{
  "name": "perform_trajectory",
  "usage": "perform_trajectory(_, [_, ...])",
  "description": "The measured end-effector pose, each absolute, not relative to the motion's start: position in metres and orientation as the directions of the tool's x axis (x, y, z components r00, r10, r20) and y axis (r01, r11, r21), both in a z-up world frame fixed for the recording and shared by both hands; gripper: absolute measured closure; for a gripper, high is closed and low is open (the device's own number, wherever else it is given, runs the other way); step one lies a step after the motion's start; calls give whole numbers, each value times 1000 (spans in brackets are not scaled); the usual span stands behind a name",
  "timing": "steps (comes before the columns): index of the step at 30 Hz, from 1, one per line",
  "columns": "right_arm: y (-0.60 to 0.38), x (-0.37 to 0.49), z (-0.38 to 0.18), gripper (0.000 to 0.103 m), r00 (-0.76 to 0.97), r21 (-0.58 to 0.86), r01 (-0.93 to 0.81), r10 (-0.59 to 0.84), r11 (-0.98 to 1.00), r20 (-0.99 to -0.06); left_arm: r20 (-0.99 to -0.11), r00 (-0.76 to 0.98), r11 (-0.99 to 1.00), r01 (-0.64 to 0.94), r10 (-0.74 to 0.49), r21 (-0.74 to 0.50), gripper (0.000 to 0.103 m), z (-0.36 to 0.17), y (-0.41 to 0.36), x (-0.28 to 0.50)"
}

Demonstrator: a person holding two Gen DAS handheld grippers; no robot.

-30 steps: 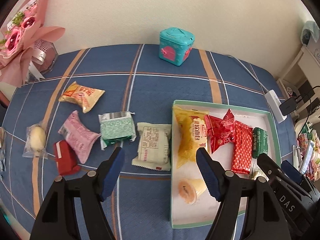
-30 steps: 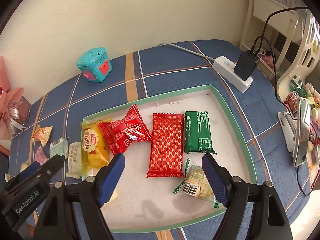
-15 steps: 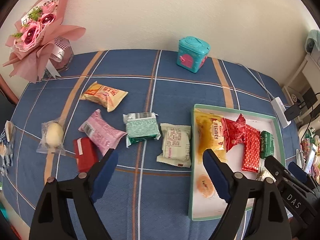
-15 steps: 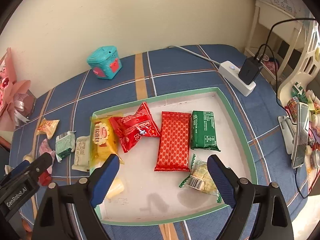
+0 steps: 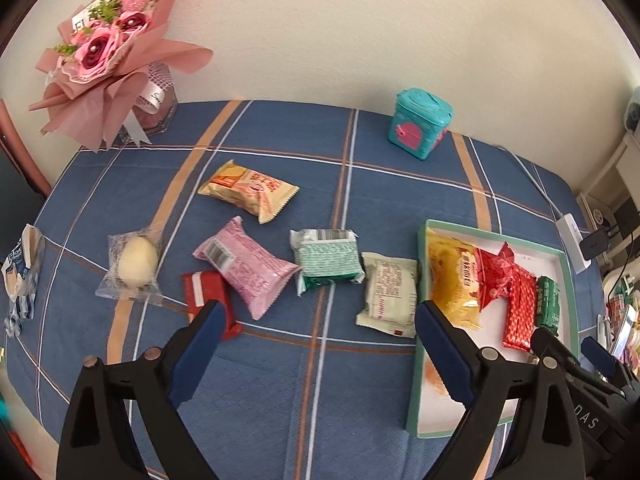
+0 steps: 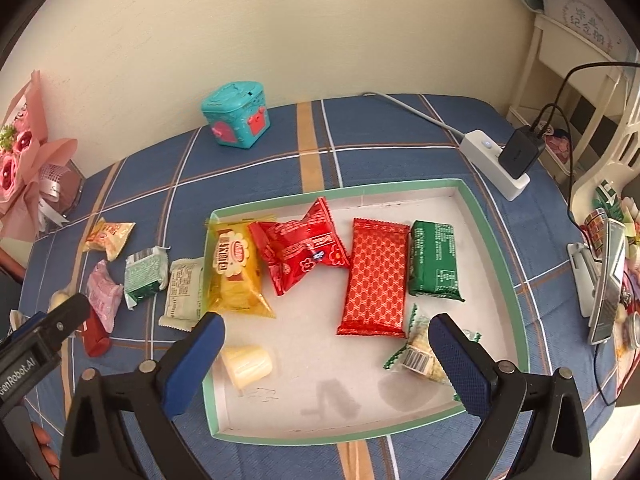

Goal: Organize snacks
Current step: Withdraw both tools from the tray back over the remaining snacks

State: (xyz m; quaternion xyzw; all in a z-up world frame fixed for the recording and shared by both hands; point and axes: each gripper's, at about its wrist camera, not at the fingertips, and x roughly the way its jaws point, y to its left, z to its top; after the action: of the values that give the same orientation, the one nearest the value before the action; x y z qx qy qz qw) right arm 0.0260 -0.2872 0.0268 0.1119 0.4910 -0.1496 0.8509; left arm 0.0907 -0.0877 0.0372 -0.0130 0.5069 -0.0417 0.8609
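Observation:
A green-rimmed white tray holds a yellow pack, a red pack, a red patterned bar, a green pack, a small jelly cup and a clear cracker pack. Left of the tray, on the blue cloth, lie a cream pack, a green-white pack, a pink pack, a red pack, an orange pack and a clear-wrapped bun. My left gripper hangs over the cloth, jaws opening, nothing between them. My right gripper hovers over the tray, jaws opening, empty.
A teal tin stands near the wall. A pink bouquet fills the back left corner. A white power strip with a black plug lies right of the tray. A blue-white wrapper sits at the left table edge.
Both grippers have opened wider. The left view has drifted left, bringing the bouquet and loose snacks more into view. The right gripper has drawn back slightly, so the tray shows more fully.

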Motion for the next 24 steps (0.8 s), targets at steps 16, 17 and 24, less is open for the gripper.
perform_trajectory(16, [-220, 44, 13, 0, 461, 56, 225, -56, 973, -886, -883, 469, 995, -91, 8, -39, 7, 28, -19, 96])
perform_trajectory(17, [-216, 45, 12, 0, 460, 59, 216, -49, 975, -886, -883, 469, 994, -103, 13, -40, 7, 28, -14, 96])
perform_trajectory(24, [-191, 56, 2, 0, 448, 111, 172, 23, 979, -894, -884, 467, 983, -175, 37, -51, 7, 27, 17, 96])
